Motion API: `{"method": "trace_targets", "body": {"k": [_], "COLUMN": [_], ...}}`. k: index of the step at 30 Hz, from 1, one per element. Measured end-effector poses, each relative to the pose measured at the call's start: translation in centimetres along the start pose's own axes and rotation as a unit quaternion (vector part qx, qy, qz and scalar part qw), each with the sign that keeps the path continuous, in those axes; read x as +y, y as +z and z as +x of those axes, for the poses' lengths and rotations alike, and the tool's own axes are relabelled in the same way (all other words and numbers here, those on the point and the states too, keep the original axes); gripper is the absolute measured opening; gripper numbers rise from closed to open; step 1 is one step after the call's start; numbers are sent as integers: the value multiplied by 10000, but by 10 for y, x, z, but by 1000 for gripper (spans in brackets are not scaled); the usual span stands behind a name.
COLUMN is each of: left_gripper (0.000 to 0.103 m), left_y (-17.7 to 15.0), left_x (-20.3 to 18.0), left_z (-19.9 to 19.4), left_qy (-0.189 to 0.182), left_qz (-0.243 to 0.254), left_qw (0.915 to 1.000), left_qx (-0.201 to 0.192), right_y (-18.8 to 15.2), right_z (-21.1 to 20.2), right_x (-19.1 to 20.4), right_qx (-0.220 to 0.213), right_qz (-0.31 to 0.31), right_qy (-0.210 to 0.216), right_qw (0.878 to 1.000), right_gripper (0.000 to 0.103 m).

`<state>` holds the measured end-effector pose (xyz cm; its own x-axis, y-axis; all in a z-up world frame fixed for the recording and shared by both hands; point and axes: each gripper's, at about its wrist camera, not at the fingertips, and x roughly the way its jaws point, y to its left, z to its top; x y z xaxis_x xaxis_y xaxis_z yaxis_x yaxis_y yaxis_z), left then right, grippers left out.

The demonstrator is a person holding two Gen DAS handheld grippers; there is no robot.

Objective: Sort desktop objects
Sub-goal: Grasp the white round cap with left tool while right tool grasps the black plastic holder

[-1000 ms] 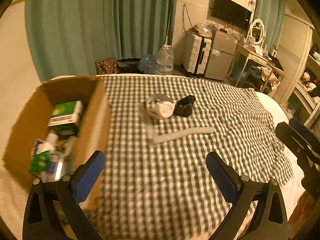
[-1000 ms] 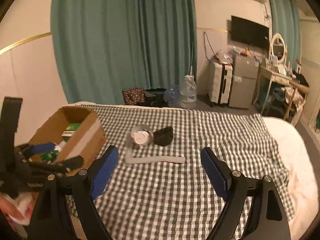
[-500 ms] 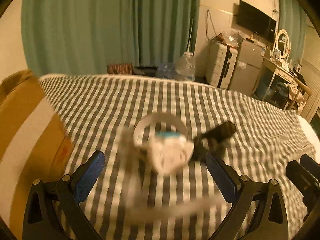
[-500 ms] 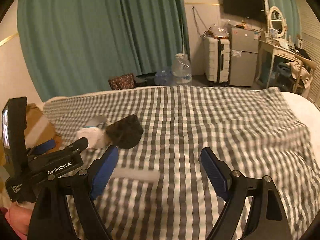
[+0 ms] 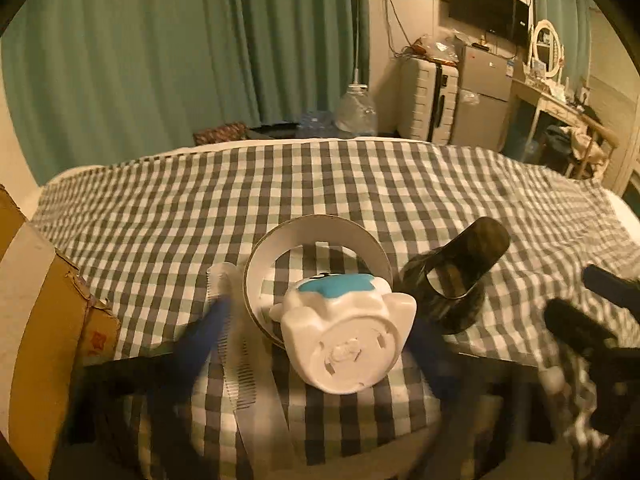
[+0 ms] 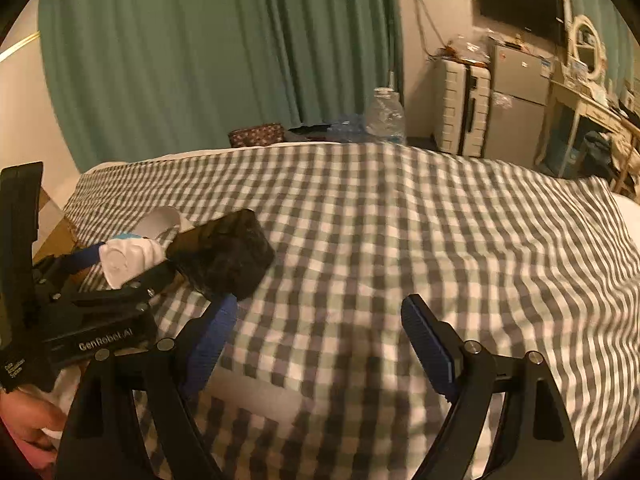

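A white round toy with a blue top [image 5: 344,340] lies on the checked cloth, leaning on a white tape ring [image 5: 316,228]. My left gripper [image 5: 320,316] straddles the toy. Its jaws are closing and blurred, and the left finger [image 5: 208,332] still stands clear of the toy. A glossy black clip-like piece [image 5: 452,284] lies just right of the toy. A pale comb [image 5: 236,360] and a white strip lie under the left finger. In the right wrist view my right gripper [image 6: 320,340] is open over bare cloth. The black piece [image 6: 228,256] is just ahead of its left finger. The toy [image 6: 128,258] sits inside the left gripper [image 6: 132,262].
A cardboard box [image 5: 36,320] stands at the left edge of the bed. The checked cloth [image 6: 440,220] stretches far to the right. Beyond the bed are green curtains, water bottles [image 5: 356,112], a suitcase and a small fridge. A hand [image 6: 28,428] shows at lower left.
Both grippers came forward and down to the objects in the middle of the cloth. The left jaws have narrowed around the white toy. The right jaws stay as wide as before.
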<state>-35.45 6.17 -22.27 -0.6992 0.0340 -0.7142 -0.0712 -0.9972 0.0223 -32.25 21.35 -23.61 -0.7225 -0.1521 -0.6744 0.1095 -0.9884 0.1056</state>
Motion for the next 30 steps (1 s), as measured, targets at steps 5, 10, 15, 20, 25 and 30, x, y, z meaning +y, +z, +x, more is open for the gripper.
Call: {"method": "trace_targets", "body": {"k": [5, 10, 15, 20, 25, 30], "left_gripper": [53, 53, 53, 54, 55, 55], "left_y": [6, 12, 8, 0, 0, -9], "left_x": [15, 26, 32, 38, 36, 66], "left_z": [-14, -13, -2, 1, 0, -7], "left_qy": [-376, -510, -469, -502, -499, -859], "left_qz": [-163, -361, -264, -360, -364, -716], "left_qw": [9991, 9980, 9985, 9981, 9980, 9937], "left_qx": [-120, -102, 68, 67, 91, 62], "right_y": [6, 11, 19, 19, 20, 16], "right_z": [3, 15, 27, 37, 42, 46], "right_x": [22, 38, 56, 59, 57, 63], "right_qx": [-80, -41, -65, 42, 160, 260], "right_qz": [-284, -422, -789, -931, -930, -1141], "right_qy": [194, 293, 215, 348, 516, 501], "right_qw": [9994, 9987, 9966, 9950, 9942, 9919], "right_gripper": [84, 84, 84, 86, 87, 88]}}
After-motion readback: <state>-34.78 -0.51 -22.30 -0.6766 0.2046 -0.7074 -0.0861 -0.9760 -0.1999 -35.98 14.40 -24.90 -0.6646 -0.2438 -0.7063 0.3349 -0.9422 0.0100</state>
